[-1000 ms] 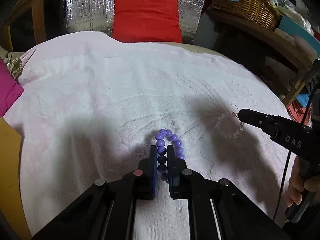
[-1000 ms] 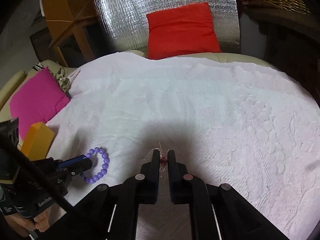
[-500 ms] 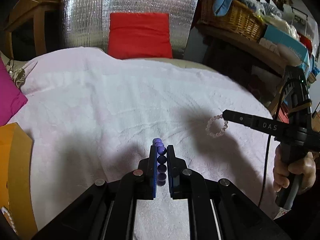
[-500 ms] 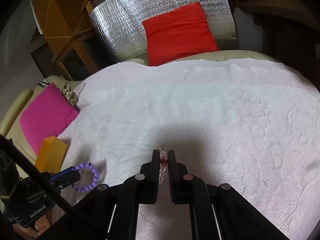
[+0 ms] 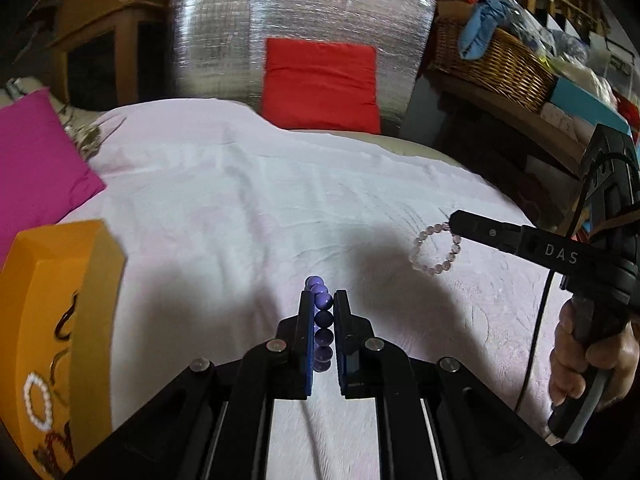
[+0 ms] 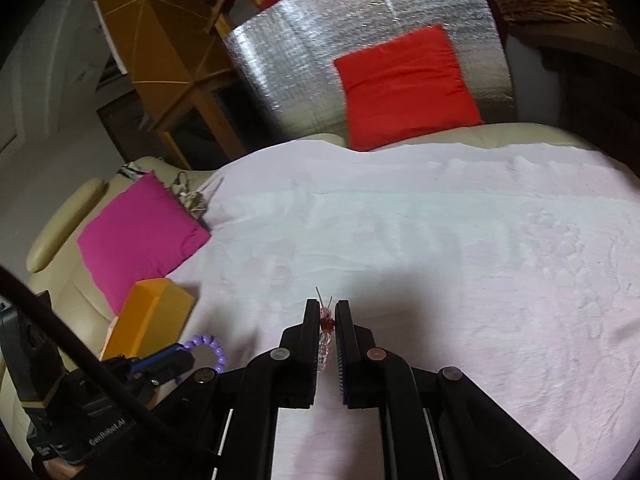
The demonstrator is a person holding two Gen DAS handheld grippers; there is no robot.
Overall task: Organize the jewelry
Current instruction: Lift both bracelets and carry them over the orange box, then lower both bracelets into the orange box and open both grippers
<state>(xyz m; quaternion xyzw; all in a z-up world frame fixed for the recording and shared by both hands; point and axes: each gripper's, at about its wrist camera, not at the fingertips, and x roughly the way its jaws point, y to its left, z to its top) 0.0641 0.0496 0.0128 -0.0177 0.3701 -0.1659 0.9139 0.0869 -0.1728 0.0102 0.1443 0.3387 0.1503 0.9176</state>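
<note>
Jaws of left gripper (image 5: 323,300) clenched on purple bead bracelet (image 5: 320,312), above pink blanket (image 5: 240,208). Right gripper (image 6: 325,312) pinches pale pink bead bracelet (image 5: 437,249), also aloft. Orange box (image 5: 60,280) near left.

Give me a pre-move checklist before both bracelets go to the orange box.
1. Left gripper shut on purple bracelet: ok.
2. Right gripper shut on pink bracelet: ok.
3. Both bracelets lifted off the cloth: ok, loops hang free.
4. Orange box open, on the left: ok, jewelry visible inside.
5. Free spot in box: cannot tell, interior mostly out of frame.
6. Path to box: ok for left gripper; right gripper must cross the left one.
</note>
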